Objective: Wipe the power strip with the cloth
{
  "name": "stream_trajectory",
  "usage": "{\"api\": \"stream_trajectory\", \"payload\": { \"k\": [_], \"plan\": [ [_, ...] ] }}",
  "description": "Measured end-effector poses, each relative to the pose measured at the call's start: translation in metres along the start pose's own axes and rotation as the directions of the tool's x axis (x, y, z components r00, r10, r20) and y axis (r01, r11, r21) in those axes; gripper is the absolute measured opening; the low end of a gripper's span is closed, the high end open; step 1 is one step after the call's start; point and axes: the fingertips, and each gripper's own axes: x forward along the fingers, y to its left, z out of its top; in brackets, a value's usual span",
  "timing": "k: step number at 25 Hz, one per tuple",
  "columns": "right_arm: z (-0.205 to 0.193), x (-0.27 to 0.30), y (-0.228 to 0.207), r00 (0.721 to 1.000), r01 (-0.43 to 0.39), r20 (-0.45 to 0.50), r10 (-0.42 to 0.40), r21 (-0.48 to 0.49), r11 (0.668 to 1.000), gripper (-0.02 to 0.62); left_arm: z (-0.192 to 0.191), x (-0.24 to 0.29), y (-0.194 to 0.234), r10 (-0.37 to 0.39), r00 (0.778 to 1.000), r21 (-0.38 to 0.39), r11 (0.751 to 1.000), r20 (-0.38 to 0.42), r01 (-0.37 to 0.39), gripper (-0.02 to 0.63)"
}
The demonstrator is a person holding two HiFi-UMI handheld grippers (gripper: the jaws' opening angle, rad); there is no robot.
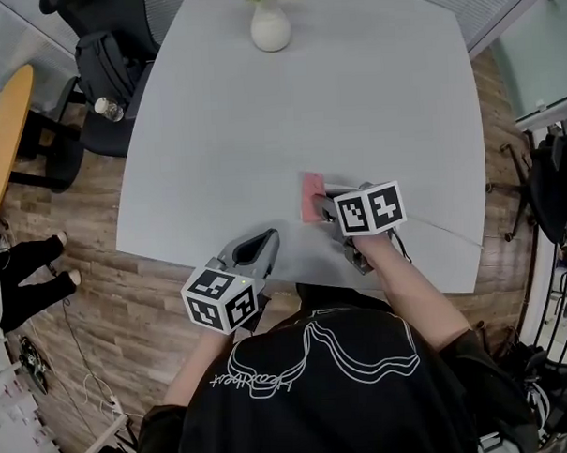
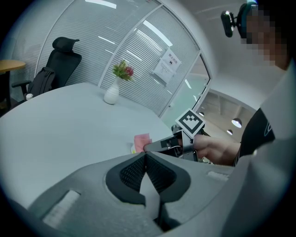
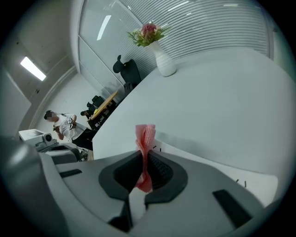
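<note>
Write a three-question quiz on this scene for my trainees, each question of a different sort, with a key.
1. Which tongs grip the pink cloth?
2. True or false: the vase stands upright near the far edge of the table.
3. The left tongs are: A) wide open; B) shut with nothing between them; C) shut on the cloth.

Key: 1. The right tongs. 2. True. 3. B.

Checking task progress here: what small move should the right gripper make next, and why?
Probably lower the right gripper so the pink cloth pinched in its jaws presses on the white power strip just below. Contact isn't clear yet.
</note>
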Motion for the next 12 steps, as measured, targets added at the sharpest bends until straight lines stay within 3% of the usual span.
{"api": "stream_trajectory", "payload": {
  "k": [12],
  "plan": [
    [-0.0007,0.0040,-0.0027,1.000,0.019,-0.010,-0.019,0.002,1.000,0.034,-0.0018,-0.0013,0.0042,-0.005,1.000,0.002,1.000,-0.006,0.005,0.012]
  ]
}}
